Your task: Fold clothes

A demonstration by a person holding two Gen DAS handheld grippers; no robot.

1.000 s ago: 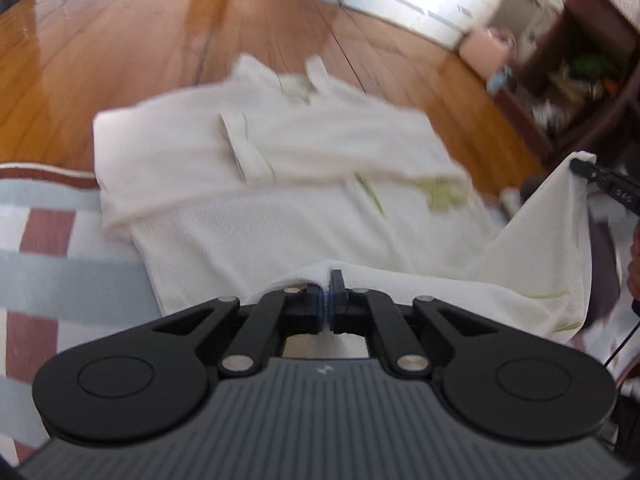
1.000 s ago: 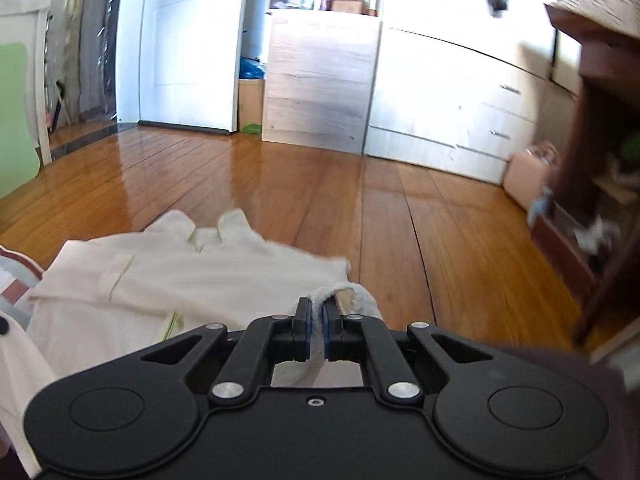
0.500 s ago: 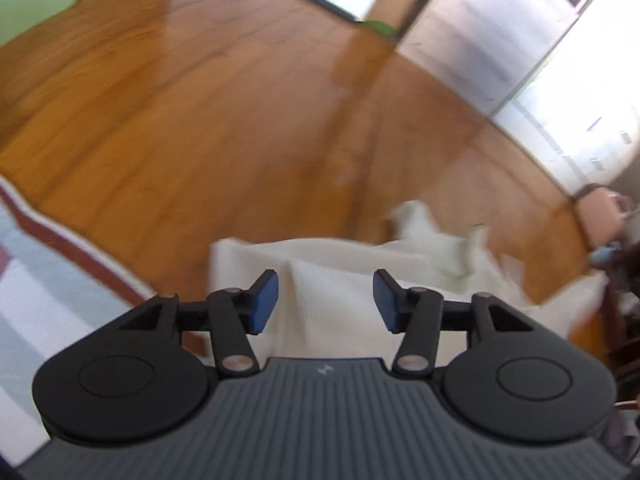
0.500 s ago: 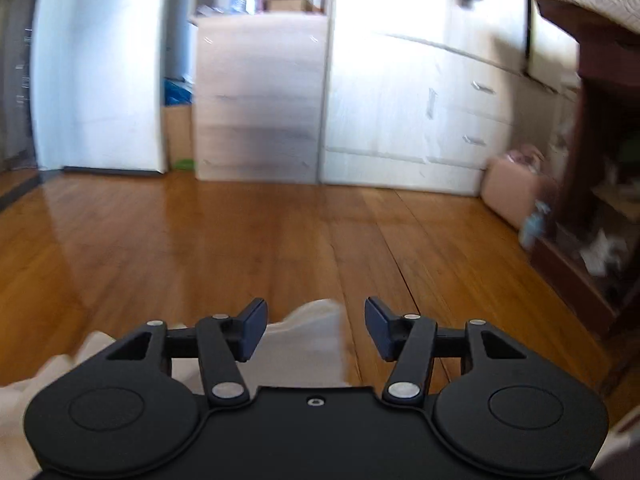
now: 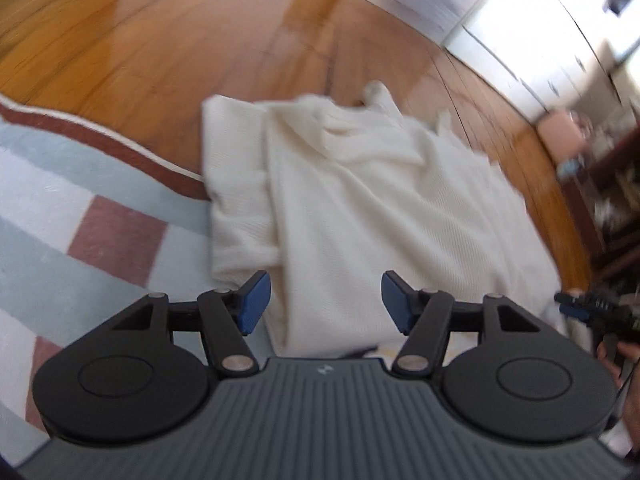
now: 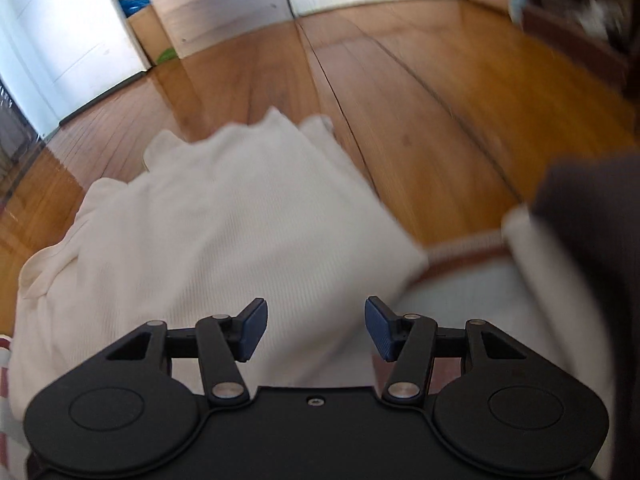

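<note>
One cream-white ribbed knit garment (image 5: 360,208) lies folded over on itself, partly on the glossy orange-brown wooden floor (image 5: 168,40) and partly across the wavy maroon-bordered edge of a pale blue, white and dusty-red block-patterned rug (image 5: 80,216). Its far end, where two small points of fabric stick up, rests on bare boards; its near end lies on the rug, just below both cameras. A narrower layer shows under its left edge, so the upper layer seems laid over as a fold.

The left hand-held gripper (image 5: 324,306) hangs over the near hem with its blue pads apart and nothing between them; its jaws have just been opening. The right hand-held gripper (image 6: 316,328) does likewise above the garment's near right part, jaws spread and empty. Both likely stand open because the fold is set down and released.

Count: one garment, one rug, two hand-held grippers, each with two blue pads.
</note>
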